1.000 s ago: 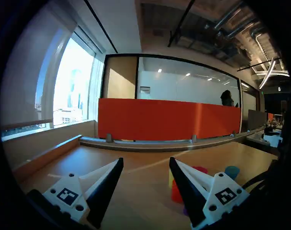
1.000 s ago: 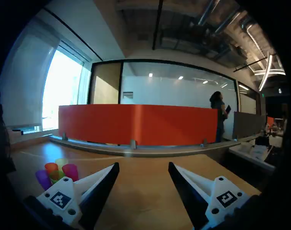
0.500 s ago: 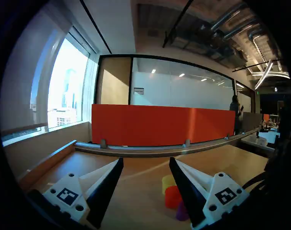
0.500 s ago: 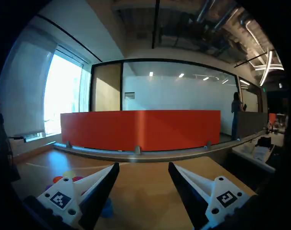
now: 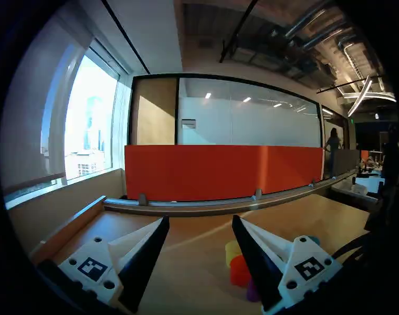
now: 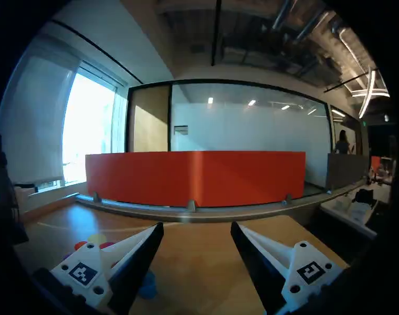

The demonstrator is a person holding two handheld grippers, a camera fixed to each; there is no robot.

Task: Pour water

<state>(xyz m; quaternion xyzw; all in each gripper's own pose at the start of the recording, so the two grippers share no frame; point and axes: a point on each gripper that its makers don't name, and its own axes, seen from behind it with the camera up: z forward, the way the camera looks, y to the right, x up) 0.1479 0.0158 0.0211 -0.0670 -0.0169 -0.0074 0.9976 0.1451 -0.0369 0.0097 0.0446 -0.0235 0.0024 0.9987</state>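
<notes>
Wood in a warm, pale tone forms the tabletop [image 5: 199, 278], which runs from the bottom of both views back to a low rail. In the left gripper view a cluster of coloured plastic cups [image 5: 238, 269] stands on it at lower centre-right. They are yellow, orange-red and purple, and the right-hand finger partly hides them. In the right gripper view the cups sit at lower left, their rims just showing above the left-hand finger, and a blue cup [image 6: 147, 287] lies under that finger's tip. Behind the rail an orange partition [image 5: 220, 170] spans the middle of the frame. A frosted glass wall [image 5: 247, 123] rises above it, with a bright window [image 5: 86, 134] at the left and exposed pipes on the ceiling. A person [image 6: 342, 144] stands far off at the right edge. The left gripper [image 5: 199, 218] is held level above the table and points at the partition, its fingers spread wide with nothing between them. The right gripper [image 6: 197, 224] is posed alike, also wide apart and empty.
</notes>
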